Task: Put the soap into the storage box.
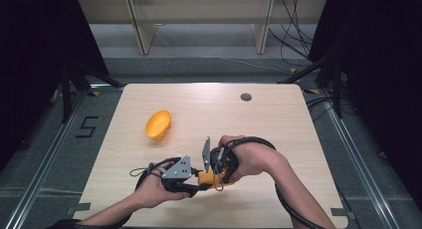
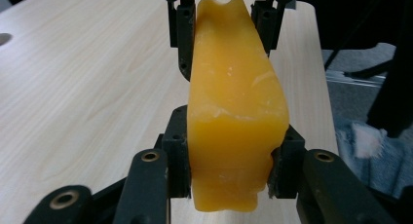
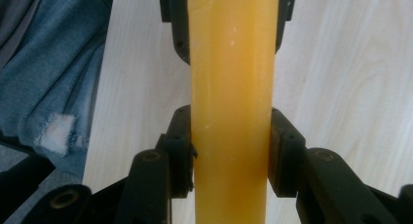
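Dark curtains stand on both sides of the room, and a pale wooden counter point(image 1: 278, 119) sits in the middle of the high view. A small grey round spot point(image 1: 246, 96) is near the far edge of the counter.

You hold your left gripper point(image 1: 195, 181) low in the frame, a bit left of the middle. Your right gripper point(image 1: 215, 170) is just beside it, and the two point at each other. Between them is a yellow block point(image 1: 206, 177), long and smooth like wax or soap. It may be just above the counter, but it is hard to tell from the high view.

In the left gripper view, the jaws are pressed on both sides of the yellow block point(image 2: 234, 117), and the other gripper's jaws hold its far end at the top of the frame. In the right gripper view, your jaws squeeze the yellow block point(image 3: 231, 107) the same way. Blue jeans point(image 3: 48, 78) show at the left of that frame.

An orange bowl point(image 1: 158, 124) lies tipped on its side in the middle left of the counter, well apart from your hands.
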### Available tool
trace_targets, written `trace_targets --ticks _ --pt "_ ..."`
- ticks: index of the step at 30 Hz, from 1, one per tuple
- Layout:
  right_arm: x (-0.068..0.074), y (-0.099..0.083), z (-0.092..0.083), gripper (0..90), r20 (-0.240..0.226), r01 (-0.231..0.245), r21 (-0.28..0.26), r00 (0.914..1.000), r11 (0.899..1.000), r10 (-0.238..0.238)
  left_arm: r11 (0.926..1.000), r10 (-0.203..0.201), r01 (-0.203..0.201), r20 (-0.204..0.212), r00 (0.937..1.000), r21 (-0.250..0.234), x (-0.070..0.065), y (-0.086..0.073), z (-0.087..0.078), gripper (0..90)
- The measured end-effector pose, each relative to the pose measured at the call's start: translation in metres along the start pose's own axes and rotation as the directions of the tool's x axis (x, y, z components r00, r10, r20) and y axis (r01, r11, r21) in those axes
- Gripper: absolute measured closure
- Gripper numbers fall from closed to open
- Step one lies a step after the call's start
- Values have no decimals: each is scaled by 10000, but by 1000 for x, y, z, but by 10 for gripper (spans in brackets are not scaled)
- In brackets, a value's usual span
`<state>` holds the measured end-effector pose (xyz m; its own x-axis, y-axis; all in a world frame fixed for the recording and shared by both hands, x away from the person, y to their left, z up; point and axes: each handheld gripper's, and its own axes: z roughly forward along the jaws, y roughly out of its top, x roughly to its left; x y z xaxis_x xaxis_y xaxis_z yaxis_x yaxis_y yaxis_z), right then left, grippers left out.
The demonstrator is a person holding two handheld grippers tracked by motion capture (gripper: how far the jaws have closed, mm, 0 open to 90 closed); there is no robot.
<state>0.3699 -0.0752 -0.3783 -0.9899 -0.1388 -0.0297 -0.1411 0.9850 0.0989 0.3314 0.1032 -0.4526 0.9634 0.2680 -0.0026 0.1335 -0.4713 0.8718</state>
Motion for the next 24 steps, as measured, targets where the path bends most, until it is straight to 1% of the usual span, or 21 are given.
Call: trace_targets --ticks 1,3,4,5,6,7,8,9,10,11,12,14,15,17,18,19,20,21,22,23,24 --pt "0 0 0 605 0 0 0 10000 10000 0 10000 0 0 0 10000 0 0 0 0 602" --pt "0 -1 -4 575 170 -213 -372 9996 9991 220 9995 -292 292 -22 9996 -108 1 1 -2 602" --pt "0 -3 -8 468 273 -425 -939 9986 9947 453 9991 -410 408 -161 9990 -111 2 1 -4 603" --pt "1 -6 -12 428 316 -739 -984 9965 9924 774 9989 -478 476 -419 9980 -39 4 0 -6 603" --pt "1 -6 -12 428 316 -739 -984 9965 9924 774 9989 -478 476 -419 9980 -39 4 0 -6 603" --pt "-3 -10 -16 406 843 -267 -1176 9958 9927 368 9988 -484 488 -529 9974 55 6 -1 -9 603" --pt "-4 -15 -20 392 1079 -273 -1496 9932 9884 437 9982 -599 603 -708 9957 26 8 -3 -11 603" --pt "-7 -21 -25 375 1345 45 -1822 9907 9832 203 9965 -838 837 -730 9938 -41 10 -5 -14 603" --pt "-1 -28 -31 362 1350 -812 -1960 9848 9772 1089 9958 -914 914 -949 9913 -47 12 -6 -18 603" --pt "1 -35 -35 356 1551 -883 -2493 9793 9644 1297 9942 -1070 1070 -1085 9883 -59 15 -7 -21 603" --pt "3 -43 -39 357 1646 -1144 -2927 9720 9493 1678 9928 -1197 1194 -1281 9845 -102 17 -9 -25 603" --pt "6 -62 -44 357 1611 -1783 -3820 9533 9068 2553 9910 -1332 1339 -1779 9750 -86 23 -12 -35 603" --pt "7 -72 -43 358 2029 -1848 -4282 9342 8846 2934 9883 -1520 1519 -2035 9672 -165 26 -14 -40 603" --pt "8 -91 -37 373 2286 -2602 -4851 8838 8348 4083 9825 -1860 1817 -2450 9515 -403 32 -17 -51 603" --pt "11 -109 -27 390 2495 -3402 -5225 8158 7818 5217 9783 -2071 1999 -2733 9394 -541 34 -19 -57 603" --pt "11 -109 -27 390 2495 -3402 -5225 8158 7818 5217 9756 -2196 2090 -2999 9284 -675 37 -21 -63 603" --pt "12 -118 -21 395 2511 -3724 -5401 7846 7547 5669 9698 -2439 2277 -3218 9148 -876 38 -23 -69 603" --pt "13 -125 -15 398 2563 -3886 -5579 7597 7333 5976 9643 -2648 2429 -3507 8983 -1058 40 -24 -76 603" --pt "16 -131 -9 401 2504 -4106 -5617 7431 7183 6206 9612 -2757 2483 -3773 8841 -1204 42 -25 -82 603" --pt "19 -141 4 409 2491 -4333 -5813 7110 6887 6576 9561 -2921 2553 -3975 8699 -1440 44 -27 -87 603" --pt "19 -141 4 409 2491 -4333 -5813 7110 6887 6576 9491 -3141 2686 -4281 8474 -1646 46 -29 -92 603"
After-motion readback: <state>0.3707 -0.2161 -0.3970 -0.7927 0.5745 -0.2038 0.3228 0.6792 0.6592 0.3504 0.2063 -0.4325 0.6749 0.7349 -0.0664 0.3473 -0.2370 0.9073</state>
